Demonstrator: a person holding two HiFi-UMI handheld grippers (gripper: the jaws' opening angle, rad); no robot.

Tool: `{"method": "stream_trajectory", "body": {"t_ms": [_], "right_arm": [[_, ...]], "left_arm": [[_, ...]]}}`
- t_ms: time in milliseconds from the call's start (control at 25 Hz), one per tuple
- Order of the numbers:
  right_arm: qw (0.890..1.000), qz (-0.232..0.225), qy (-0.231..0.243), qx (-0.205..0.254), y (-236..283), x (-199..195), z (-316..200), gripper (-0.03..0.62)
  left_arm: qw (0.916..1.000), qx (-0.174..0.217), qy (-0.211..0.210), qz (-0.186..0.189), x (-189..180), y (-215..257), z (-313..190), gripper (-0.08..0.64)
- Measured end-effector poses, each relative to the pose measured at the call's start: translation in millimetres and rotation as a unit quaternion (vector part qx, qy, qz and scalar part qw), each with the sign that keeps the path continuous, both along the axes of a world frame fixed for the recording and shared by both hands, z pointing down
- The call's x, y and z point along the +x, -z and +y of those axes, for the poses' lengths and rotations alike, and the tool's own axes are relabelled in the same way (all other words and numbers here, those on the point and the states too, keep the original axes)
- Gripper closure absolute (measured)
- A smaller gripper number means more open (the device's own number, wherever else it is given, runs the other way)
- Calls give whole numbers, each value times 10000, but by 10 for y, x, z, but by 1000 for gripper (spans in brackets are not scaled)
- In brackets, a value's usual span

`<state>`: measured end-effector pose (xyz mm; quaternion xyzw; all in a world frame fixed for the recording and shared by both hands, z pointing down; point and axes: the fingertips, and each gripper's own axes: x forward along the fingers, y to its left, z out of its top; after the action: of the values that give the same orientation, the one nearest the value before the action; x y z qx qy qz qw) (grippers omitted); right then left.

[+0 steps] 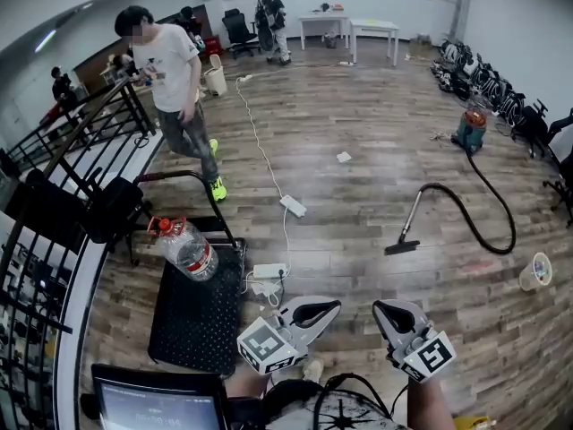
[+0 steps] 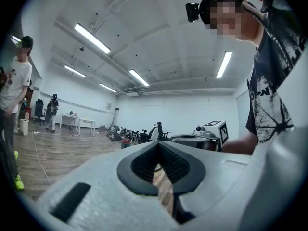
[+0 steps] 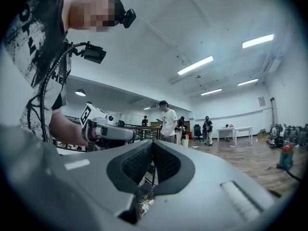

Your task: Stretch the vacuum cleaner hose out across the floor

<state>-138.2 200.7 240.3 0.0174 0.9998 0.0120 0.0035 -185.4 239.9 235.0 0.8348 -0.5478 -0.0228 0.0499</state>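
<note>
1. Fingers of the left gripper [image 1: 331, 306] are pressed together on nothing. The right gripper [image 1: 380, 310] is likewise closed and empty. Both are well short of the vacuum canister [image 1: 470, 129].
2. The floor nozzle [image 1: 402, 247] lies on the wooden floor [image 1: 358, 115], nearer than the canister.
3. The black hose [image 1: 491, 213] curls from the canister in a loop towards the nozzle's wand.
4. A person in a white shirt [image 1: 170, 65] stands far left of the canister.

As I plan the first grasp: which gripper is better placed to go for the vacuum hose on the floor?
Right, probably. The hose and its floor nozzle lie ahead on the side of the right gripper; the left gripper would have to cross over. Both are shut and empty, far from it.
</note>
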Motion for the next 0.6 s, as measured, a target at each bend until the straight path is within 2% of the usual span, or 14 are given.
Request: {"method": "stream_trajectory", "body": {"t_ms": [240,400,600], "right_arm": [[9999,65,-113,-61,-67,-462,-232,584],[10000,-51,27,-46,27,-863,-273,584],[9999,32,0,157,-41,-1196,-342,584]], "left_arm": [[9999,-7,-113,11,-469,-12,-242,560],[9999,-11,-153,44,-770,-27,-324,560],[9998,34,-161,91,-1083,-106,-343,560]]}}
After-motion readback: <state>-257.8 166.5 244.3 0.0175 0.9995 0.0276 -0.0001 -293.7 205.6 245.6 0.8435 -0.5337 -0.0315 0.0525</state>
